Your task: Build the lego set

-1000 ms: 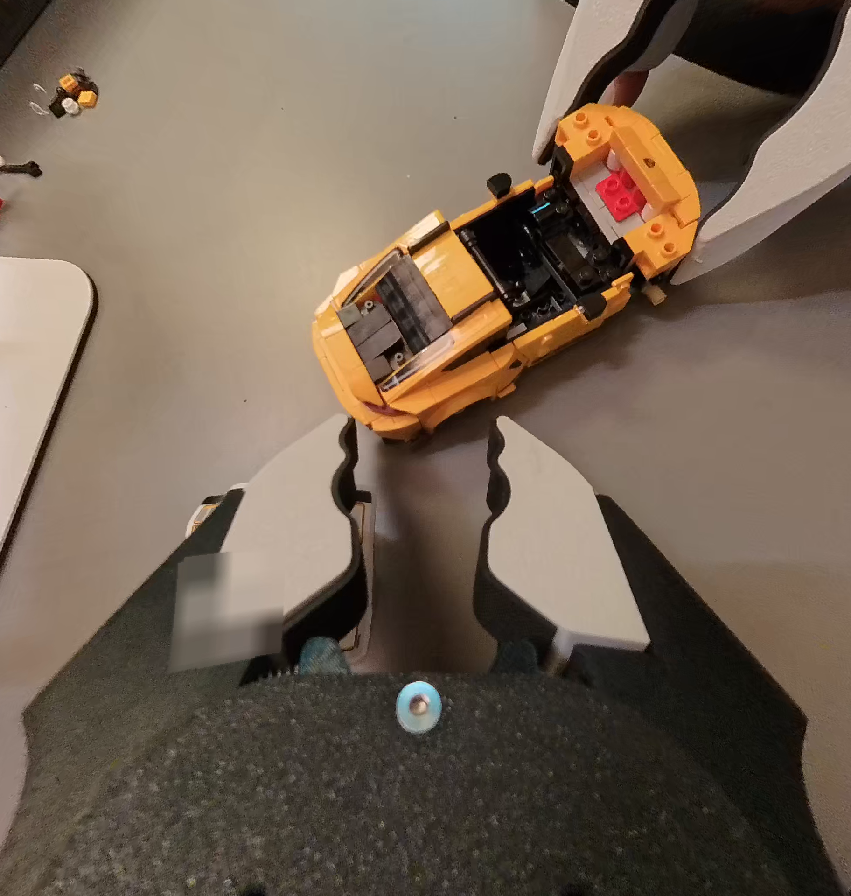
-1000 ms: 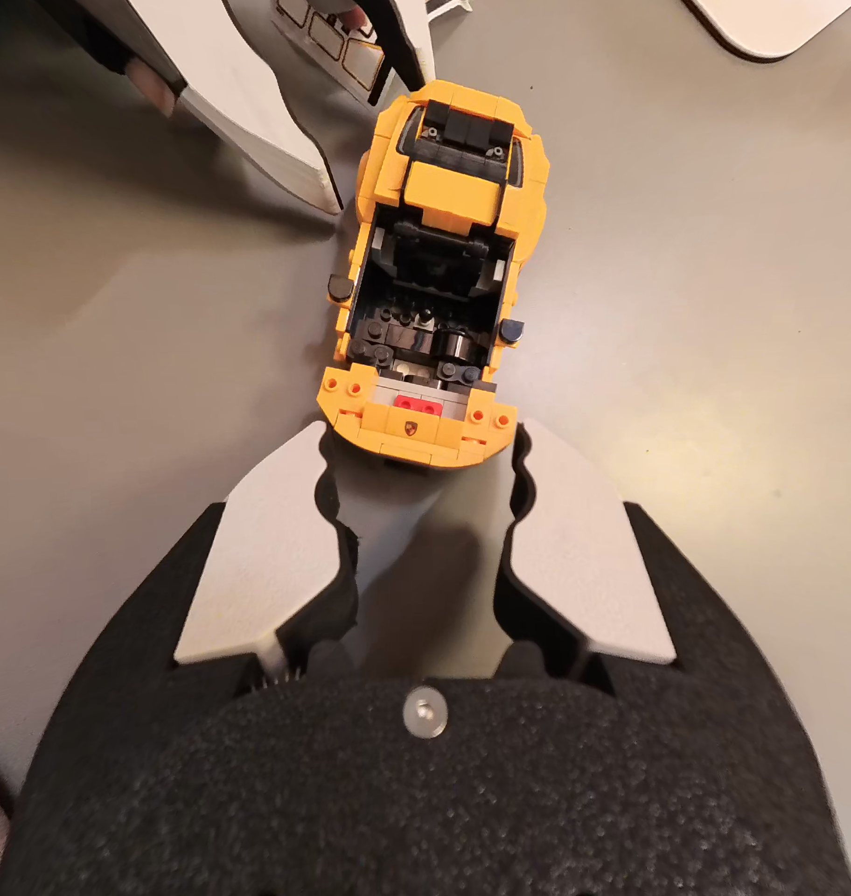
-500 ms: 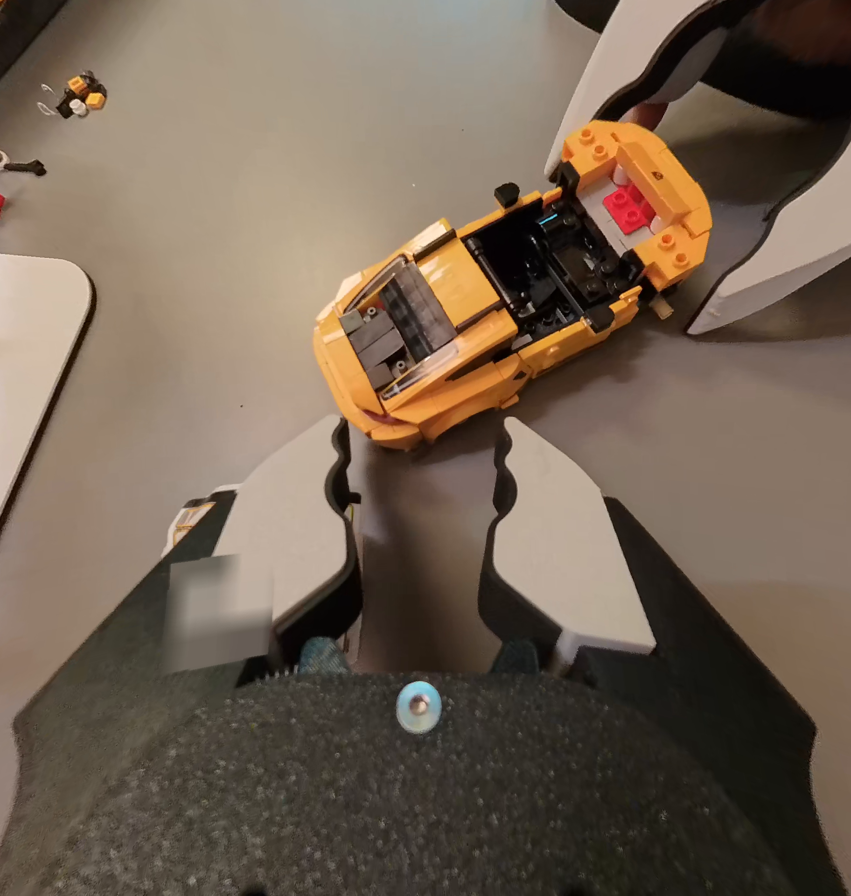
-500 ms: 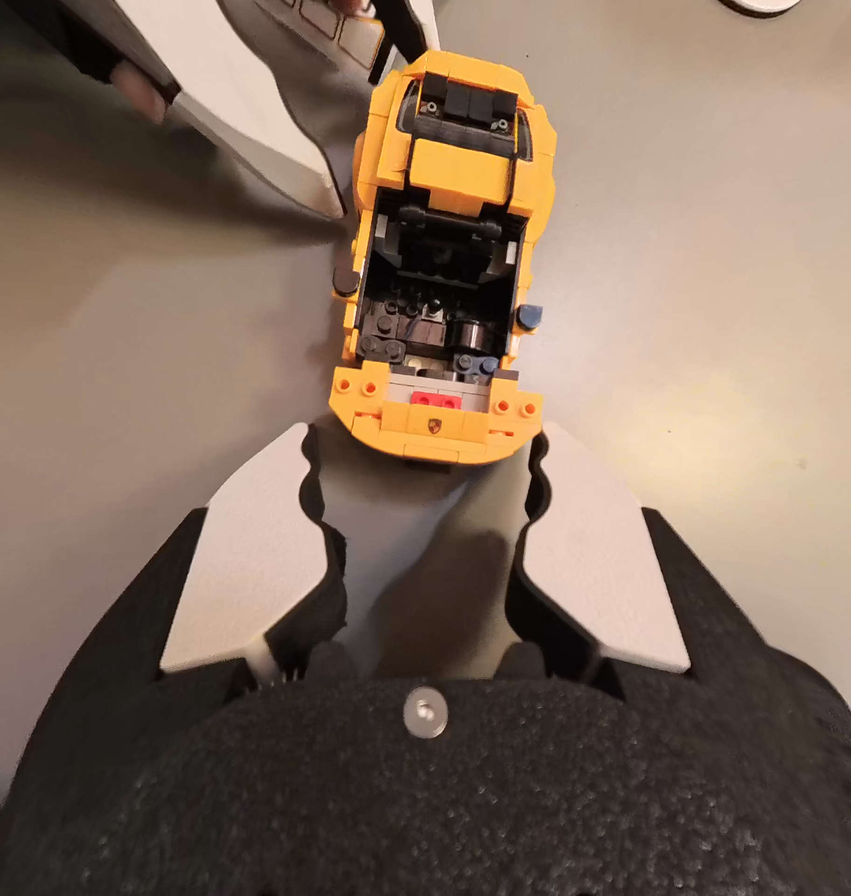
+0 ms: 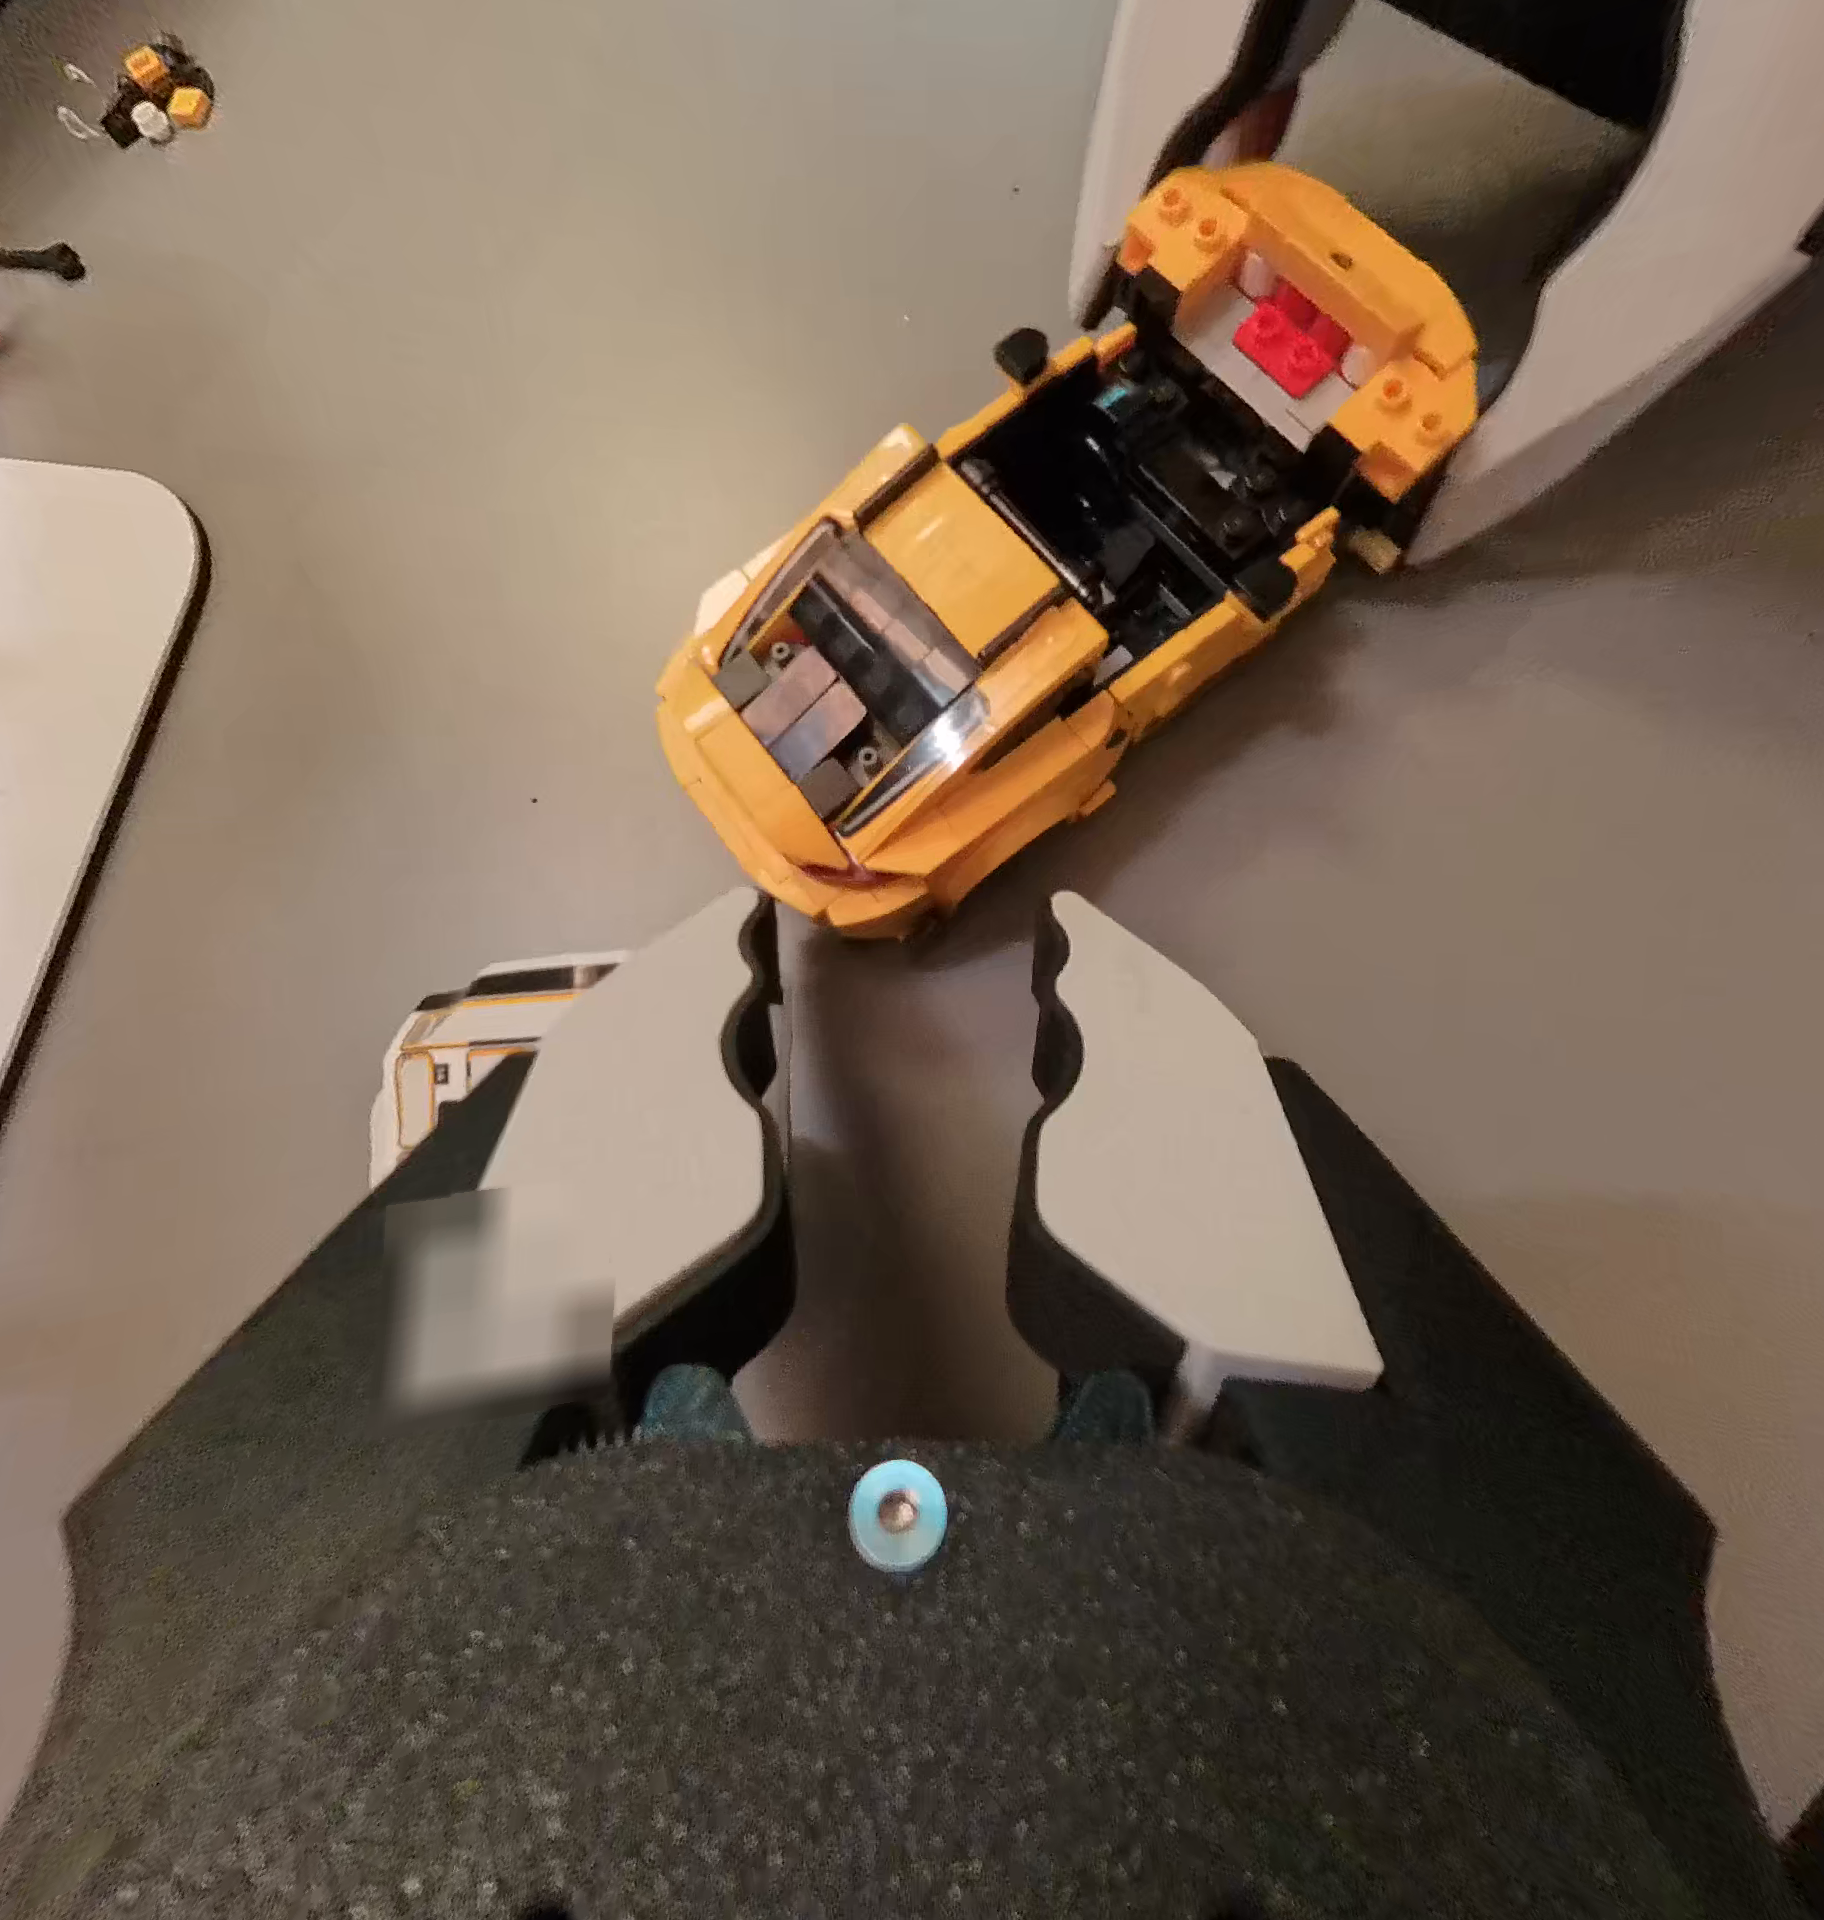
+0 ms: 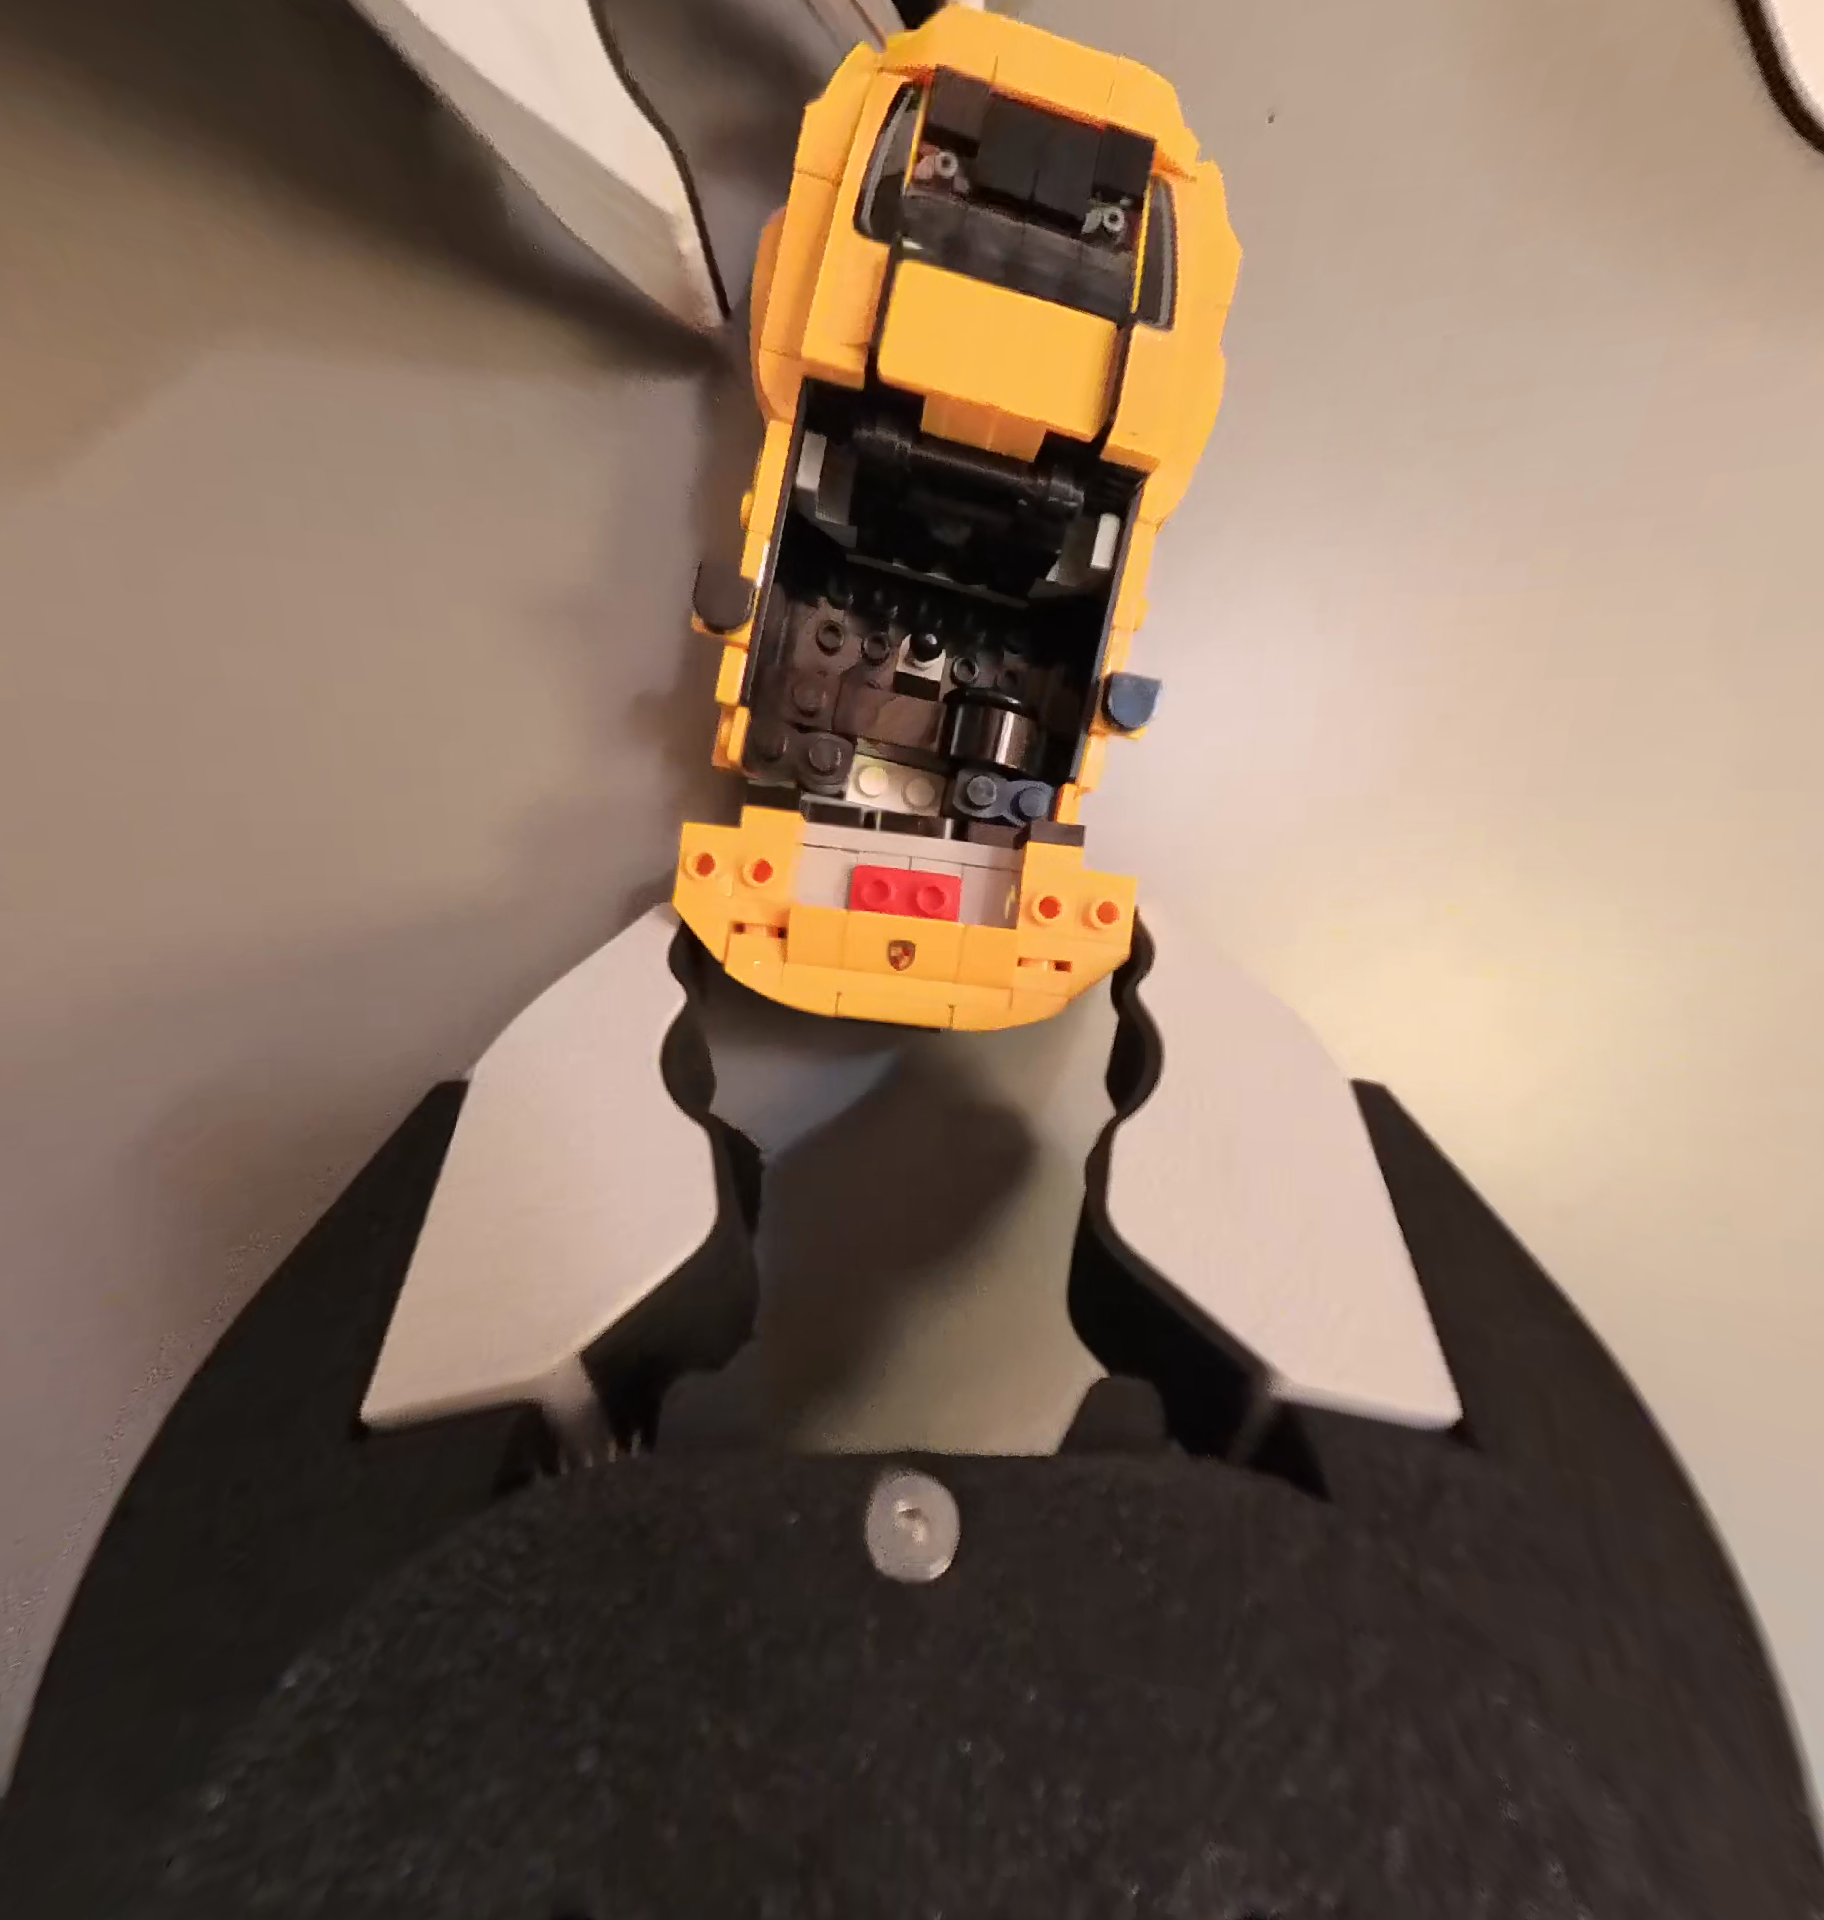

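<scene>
Lego car [image 6: 949, 540] had slid between the right gripper's [image 6: 908, 935] spread jaws mid-desk, unclamped, ready for gripping; left gripper [image 5: 903, 914] gaped too.

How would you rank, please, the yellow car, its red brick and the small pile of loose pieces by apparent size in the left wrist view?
1. Yellow car
2. Pile of loose pieces, though it lies farther off
3. Red brick
</scene>
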The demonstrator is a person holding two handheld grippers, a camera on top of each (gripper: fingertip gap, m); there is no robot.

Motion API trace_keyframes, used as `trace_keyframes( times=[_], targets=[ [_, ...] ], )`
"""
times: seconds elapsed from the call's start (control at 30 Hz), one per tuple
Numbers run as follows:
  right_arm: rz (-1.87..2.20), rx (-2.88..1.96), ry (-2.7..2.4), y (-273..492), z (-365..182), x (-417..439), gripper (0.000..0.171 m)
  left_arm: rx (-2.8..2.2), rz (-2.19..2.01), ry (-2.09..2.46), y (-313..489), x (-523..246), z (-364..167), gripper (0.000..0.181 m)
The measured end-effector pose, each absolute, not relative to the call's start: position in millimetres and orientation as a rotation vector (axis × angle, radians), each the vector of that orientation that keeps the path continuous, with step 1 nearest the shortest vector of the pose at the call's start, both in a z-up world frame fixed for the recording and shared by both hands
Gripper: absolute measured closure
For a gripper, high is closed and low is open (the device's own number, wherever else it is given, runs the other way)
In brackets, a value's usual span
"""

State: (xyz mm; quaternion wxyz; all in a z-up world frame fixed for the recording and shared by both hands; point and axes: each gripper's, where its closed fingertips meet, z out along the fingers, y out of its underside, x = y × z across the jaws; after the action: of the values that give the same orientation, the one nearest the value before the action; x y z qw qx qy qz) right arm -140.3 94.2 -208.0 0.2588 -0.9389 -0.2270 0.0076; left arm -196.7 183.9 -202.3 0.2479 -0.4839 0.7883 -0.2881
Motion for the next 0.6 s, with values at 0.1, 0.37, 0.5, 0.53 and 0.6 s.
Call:
trace_keyframes(
  times=[0.1, 0.37, 0.5, 0.53, 0.6],
  targets=[
    [0.065, -2.524, -0.768, 101.5, -208.2, -129.4, 0.096, -1.332, -0.776, 2.150, 186.1, -198.6, -202.3, 0.136],
    [0.153, -2.478, -0.939, 110.4, -208.1, -116.7, 0.096, -1.340, -0.749, 2.174, 186.6, -201.2, -206.3, 0.135],
    [0.167, -2.464, -0.906, 106.4, -204.1, -113.3, 0.090, -1.343, -0.763, 2.154, 187.8, -200.8, -203.4, 0.134],
    [0.164, -2.461, -0.893, 104.6, -202.9, -112.0, 0.090, -1.344, -0.767, 2.148, 188.0, -200.3, -202.8, 0.134],
    [0.155, -2.456, -0.879, 100.2, -201.2, -109.8, 0.090, -1.344, -0.770, 2.143, 187.8, -199.4, -202.9, 0.133]
  ],
)
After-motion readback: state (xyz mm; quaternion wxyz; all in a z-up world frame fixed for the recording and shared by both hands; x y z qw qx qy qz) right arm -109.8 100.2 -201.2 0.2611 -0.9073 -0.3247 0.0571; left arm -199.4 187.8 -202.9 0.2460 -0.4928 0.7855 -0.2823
